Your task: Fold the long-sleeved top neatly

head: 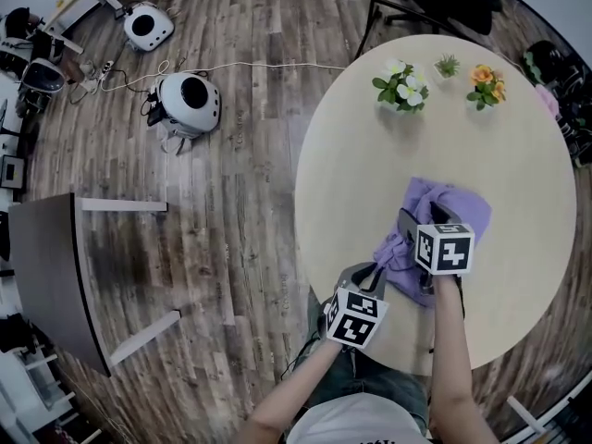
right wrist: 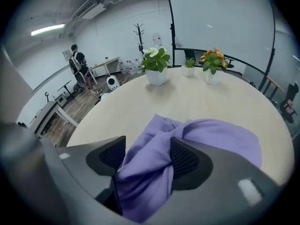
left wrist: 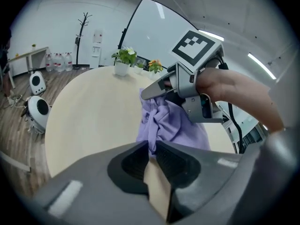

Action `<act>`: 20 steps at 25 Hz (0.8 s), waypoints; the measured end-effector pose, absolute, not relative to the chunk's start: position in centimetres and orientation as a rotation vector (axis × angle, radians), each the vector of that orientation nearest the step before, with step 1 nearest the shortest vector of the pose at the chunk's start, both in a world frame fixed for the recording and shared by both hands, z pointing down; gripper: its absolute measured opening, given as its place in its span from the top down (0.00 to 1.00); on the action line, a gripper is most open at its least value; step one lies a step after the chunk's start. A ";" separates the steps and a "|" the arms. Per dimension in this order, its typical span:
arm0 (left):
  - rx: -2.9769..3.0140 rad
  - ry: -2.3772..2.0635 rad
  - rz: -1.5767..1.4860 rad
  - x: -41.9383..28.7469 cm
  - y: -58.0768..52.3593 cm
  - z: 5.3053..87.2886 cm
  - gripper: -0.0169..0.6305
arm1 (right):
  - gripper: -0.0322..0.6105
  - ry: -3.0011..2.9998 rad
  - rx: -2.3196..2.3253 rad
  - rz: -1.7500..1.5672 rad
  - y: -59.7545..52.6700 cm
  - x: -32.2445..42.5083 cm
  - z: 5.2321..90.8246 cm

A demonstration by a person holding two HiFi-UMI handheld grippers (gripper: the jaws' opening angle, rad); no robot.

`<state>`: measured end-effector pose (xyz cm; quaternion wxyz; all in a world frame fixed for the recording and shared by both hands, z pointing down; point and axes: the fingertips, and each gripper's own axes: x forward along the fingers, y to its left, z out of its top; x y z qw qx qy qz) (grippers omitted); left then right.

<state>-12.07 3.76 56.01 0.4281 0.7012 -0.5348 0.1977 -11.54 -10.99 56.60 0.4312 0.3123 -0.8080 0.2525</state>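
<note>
A crumpled purple long-sleeved top [head: 453, 213] lies bunched on the near side of the round beige table [head: 370, 174]. My left gripper [head: 381, 268] is at the garment's near-left edge, and in the left gripper view it [left wrist: 151, 149] is shut on a thin fold of the purple fabric [left wrist: 164, 123]. My right gripper [head: 424, 218] sits on top of the heap. In the right gripper view it [right wrist: 147, 161] holds a thick bunch of the top [right wrist: 211, 135] between its jaws. The right gripper [left wrist: 153, 92] also shows in the left gripper view, pinching the cloth's upper part.
Three small potted plants [head: 400, 86] [head: 448, 65] [head: 486, 83] stand at the table's far edge. On the wooden floor to the left are two white round devices [head: 190, 100] [head: 146, 24] and a dark desk [head: 46, 266]. A person [right wrist: 77, 64] stands far off.
</note>
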 end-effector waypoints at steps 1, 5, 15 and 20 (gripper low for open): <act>1.741 -1.336 0.502 -12.3 3.8 56.4 0.89 | 0.44 -2.010 0.787 0.617 -11.1 -11.6 57.0; 1.716 -1.330 0.522 -12.9 4.0 57.6 0.90 | 0.46 -2.014 0.822 0.563 -11.3 -11.7 57.6; 1.732 -1.408 0.494 -15.1 3.8 55.2 0.90 | 0.31 -2.187 0.860 0.585 -11.0 -12.0 52.6; 1.747 -1.533 0.449 -18.2 2.3 51.4 0.90 | 0.31 -2.283 0.950 0.501 -11.3 -10.6 47.2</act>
